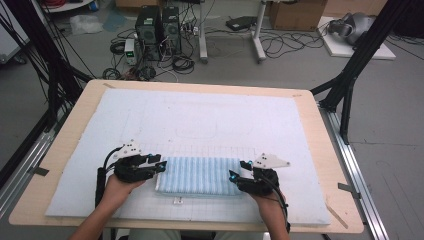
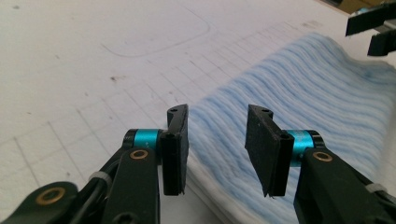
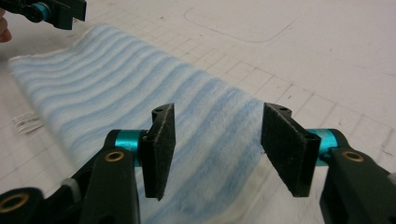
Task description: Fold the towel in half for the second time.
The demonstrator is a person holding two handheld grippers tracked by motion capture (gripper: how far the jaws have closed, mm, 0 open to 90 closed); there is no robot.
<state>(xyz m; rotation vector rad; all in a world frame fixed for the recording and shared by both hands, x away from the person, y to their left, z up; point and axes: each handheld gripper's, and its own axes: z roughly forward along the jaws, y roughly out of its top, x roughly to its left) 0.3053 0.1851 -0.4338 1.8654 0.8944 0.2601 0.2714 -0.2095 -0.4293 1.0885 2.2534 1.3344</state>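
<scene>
Both grippers sit at the ends of a folded blue-and-white striped towel (image 1: 198, 175) lying flat on the white gridded foam mat (image 1: 200, 115) that covers the wooden counter (image 1: 325, 150), toward its near edge. Left gripper (image 1: 161, 163) hovers at the towel's left end with its jaws apart and nothing between them; the left gripper view shows the towel's edge just beyond them. Right gripper (image 1: 239, 170) is at the towel's right end, jaws likewise apart over the striped cloth. A small clear tag (image 1: 177, 201) lies on the mat just near of the towel.
</scene>
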